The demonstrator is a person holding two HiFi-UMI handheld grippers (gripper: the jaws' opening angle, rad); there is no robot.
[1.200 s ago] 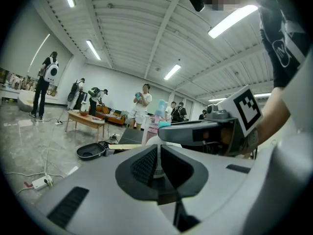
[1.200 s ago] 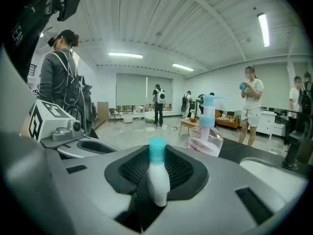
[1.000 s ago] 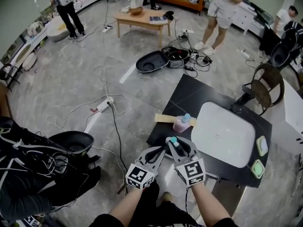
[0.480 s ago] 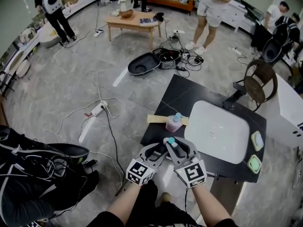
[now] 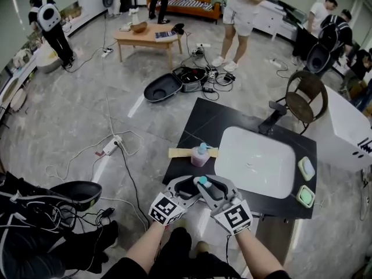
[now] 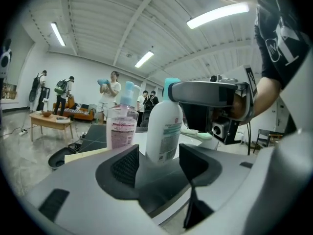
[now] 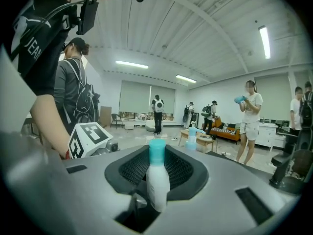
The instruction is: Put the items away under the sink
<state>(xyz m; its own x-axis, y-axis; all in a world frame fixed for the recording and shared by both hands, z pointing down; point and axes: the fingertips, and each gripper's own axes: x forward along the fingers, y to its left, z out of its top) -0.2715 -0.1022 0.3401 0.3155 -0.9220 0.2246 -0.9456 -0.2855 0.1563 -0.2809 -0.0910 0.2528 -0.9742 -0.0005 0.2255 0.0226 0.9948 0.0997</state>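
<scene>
A white plastic bottle with a teal cap is being pinched between the jaws of the right gripper and is being held upright over the front edge of the black countertop, near its front-left corner. In the right gripper view the bottle is being pressed from both sides by the ribbed pads.

The jaws of the left gripper have just been opening and are being kept spread wide. The bottle is standing between them, but neither pad is touching it.

A clear pink pump bottle is being left on a beige strip at the countertop's left edge, beside the white basin.

The white bottle is judged to be light, smooth and rather slippery, with walls that would give under hard squeezing. A hold across the firm shoulder or upper body is being favoured, since the cap alone could twist or slide.
</scene>
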